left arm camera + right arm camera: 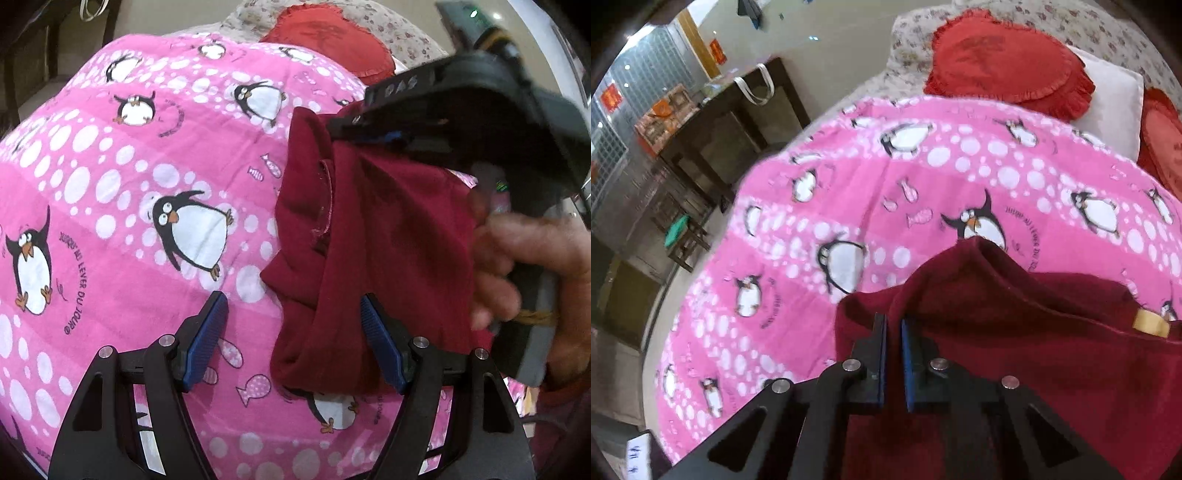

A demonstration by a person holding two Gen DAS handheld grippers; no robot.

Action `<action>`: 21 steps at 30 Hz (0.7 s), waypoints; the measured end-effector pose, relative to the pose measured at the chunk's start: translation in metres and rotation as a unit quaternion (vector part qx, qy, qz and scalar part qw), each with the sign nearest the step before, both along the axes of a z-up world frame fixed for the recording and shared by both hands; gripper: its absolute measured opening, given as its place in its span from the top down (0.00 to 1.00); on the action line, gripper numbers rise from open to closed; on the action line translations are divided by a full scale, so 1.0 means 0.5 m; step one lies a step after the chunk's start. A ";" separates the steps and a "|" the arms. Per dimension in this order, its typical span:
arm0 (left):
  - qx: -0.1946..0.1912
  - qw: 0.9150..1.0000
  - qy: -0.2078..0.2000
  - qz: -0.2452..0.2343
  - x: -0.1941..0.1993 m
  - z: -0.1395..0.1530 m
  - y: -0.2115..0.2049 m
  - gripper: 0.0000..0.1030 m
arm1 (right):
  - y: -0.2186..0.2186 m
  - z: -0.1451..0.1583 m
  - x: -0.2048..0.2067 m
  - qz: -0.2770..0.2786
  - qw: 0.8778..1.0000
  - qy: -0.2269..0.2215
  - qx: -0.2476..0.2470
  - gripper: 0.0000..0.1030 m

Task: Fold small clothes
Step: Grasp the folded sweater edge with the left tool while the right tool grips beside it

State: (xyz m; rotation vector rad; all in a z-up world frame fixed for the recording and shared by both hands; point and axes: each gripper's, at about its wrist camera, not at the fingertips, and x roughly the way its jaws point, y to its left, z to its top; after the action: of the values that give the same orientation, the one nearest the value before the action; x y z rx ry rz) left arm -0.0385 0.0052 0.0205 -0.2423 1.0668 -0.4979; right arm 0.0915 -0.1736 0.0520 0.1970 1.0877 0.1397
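Left wrist view: my left claw (293, 339) stands wide, its blue pads (207, 339) apart with nothing pressed between them, hovering over the pink penguin blanket (110, 192) that covers the bed. The dark red garment (369, 240) hangs bunched just beside the right-hand pad, draping down from my right claw (354, 127), which comes in from the upper right with my hand (517, 266) wrapped round its grip. The cloth's lower folds fall in front of the blanket, and I cannot tell whether they touch it. In the right wrist view, my right claw (894, 354) is narrowed down on a ridge of the garment (1034, 332), the blue pads (908, 354) pinching the fabric between them; the rest of the cloth spreads to the right and below, with a tan label (1150, 322) showing near its far edge. Beyond the blanket (849, 184) lie a red heart-shaped cushion (1008, 62) and a white pillow (1115, 96) on a floral sheet (1108, 26). A dark wooden table (738, 122) stands off to the left.
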 end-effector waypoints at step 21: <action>-0.016 1.000 -0.006 -0.002 -0.020 -0.013 0.022 0.28 | 0.097 -0.027 0.026 0.038 0.988 0.046 -0.141 0.34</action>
State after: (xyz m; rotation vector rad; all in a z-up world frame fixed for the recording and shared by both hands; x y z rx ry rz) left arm -0.0488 0.0161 0.0140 -0.2656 1.0483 -0.5198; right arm 0.1048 -0.1250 0.0384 -0.0932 1.1934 0.0448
